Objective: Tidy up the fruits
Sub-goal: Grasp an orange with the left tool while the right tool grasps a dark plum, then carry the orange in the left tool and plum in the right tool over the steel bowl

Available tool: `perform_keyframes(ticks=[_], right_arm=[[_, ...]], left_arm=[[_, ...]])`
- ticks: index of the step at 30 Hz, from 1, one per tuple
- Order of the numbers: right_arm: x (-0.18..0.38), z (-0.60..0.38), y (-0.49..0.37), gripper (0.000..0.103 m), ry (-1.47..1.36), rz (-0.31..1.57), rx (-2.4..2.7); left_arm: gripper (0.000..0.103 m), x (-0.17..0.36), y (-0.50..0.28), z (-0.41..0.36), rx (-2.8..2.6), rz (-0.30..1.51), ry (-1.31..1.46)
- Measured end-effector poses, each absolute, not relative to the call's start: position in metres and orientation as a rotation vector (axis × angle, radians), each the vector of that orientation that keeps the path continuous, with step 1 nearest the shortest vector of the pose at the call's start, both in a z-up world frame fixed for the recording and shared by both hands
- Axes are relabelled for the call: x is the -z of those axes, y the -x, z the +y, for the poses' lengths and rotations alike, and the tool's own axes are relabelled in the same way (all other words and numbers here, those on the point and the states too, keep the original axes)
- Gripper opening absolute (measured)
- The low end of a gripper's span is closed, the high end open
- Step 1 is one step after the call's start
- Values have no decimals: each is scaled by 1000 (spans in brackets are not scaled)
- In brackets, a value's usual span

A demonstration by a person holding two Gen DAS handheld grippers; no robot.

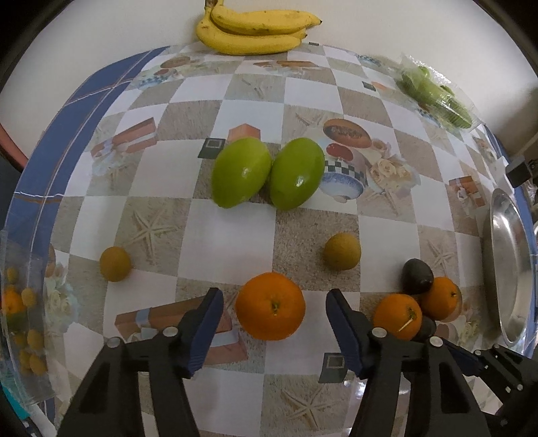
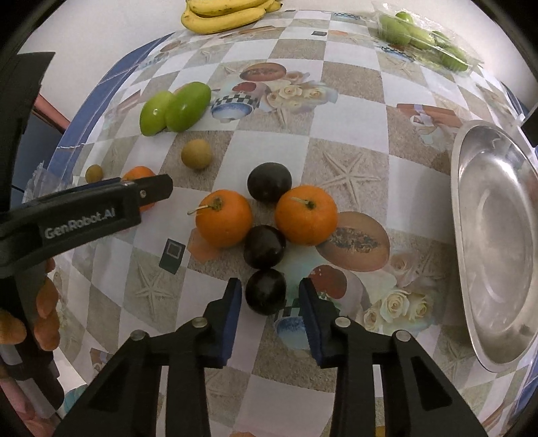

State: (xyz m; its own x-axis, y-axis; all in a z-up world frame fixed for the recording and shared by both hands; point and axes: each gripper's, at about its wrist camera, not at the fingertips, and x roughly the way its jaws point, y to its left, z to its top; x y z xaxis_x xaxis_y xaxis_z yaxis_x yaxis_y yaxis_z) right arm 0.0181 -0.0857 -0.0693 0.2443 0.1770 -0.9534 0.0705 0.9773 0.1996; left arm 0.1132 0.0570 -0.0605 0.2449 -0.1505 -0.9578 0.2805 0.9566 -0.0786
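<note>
In the left wrist view an orange [image 1: 270, 306] lies on the checked tablecloth between the fingers of my left gripper [image 1: 274, 295]. A gap shows on both sides, so the gripper is open. My right gripper [image 2: 270, 284] straddles the nearest dark plum [image 2: 265, 290]; its pads stand just clear of the fruit, open. Beyond it lie a second plum [image 2: 264, 246], two oranges [image 2: 223, 218] [image 2: 306, 215] and a third plum [image 2: 269, 181]. The left gripper's finger [image 2: 148, 191] shows from the side at the left of the right wrist view.
A steel plate [image 2: 497, 242] sits at the right edge. Two green mangoes [image 1: 269, 173] lie mid-table, bananas [image 1: 255, 28] at the far edge, a clear box of green fruit [image 1: 437, 94] far right. Two small brownish fruits [image 1: 342, 251] [image 1: 115, 264] lie loose. A clear container [image 1: 23, 319] holds fruit at the left.
</note>
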Motion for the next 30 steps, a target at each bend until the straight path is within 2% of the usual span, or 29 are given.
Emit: perform_keyframes(ticks=[2,4,7,20,30], right_arm=[[69,-86,-17,28,-210,1326,-75],[69,-85,-18,26,-214,1327,-82],[69,-83,-18,24,-210,1327,-86],[64,-80,-14,24,-217,1324,-116],[40,-83,-7,24,-249,1244,-123]], left_arm=[[56,63,-113,57,292,1296,-120],[49,65,-114,57,285,1303,-121],[43,66,-114,56,270,1299,-137],[42,54,-103,55,229,1306,-123],[42,27,-92,61,201,1271,-87]])
